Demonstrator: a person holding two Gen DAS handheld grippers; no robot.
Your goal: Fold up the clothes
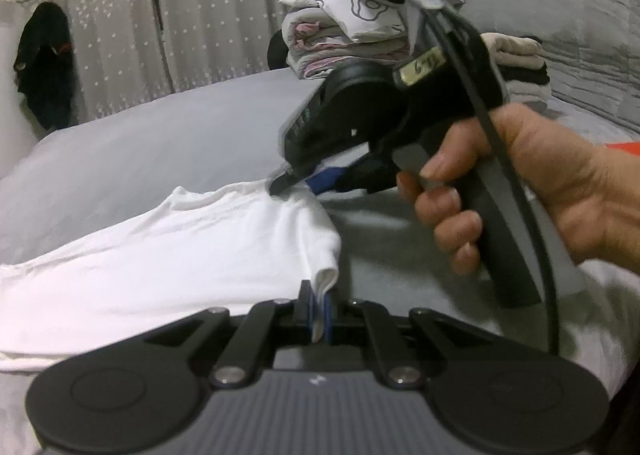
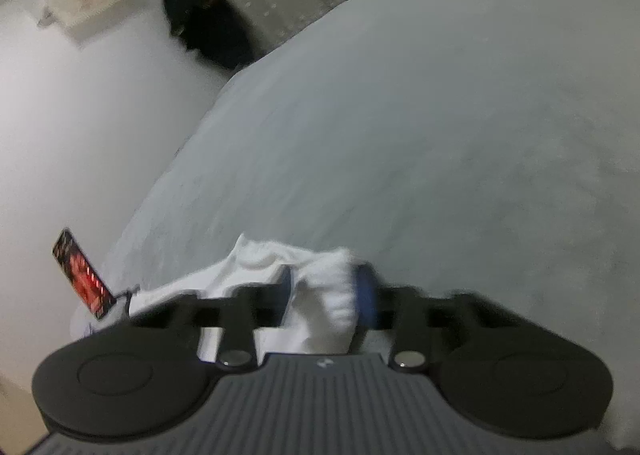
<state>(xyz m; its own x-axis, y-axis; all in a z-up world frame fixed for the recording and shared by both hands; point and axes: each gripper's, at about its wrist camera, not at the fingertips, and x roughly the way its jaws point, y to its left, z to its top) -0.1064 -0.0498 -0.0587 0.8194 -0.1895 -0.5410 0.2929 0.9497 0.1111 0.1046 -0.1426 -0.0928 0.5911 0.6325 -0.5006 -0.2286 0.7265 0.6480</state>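
Now both grippers' jaws, left gripper (image 1: 319, 305) and right gripper (image 2: 328, 295), clamped on white garment (image 1: 160, 243).

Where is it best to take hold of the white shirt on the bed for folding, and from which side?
Grip the white shirt at its edge, one corner in each tongs, coming from the near side along the bed. The cloth lies flat, so only its edges lift. The left tongs already pinch a folded corner; the right tongs close on a bunched edge.
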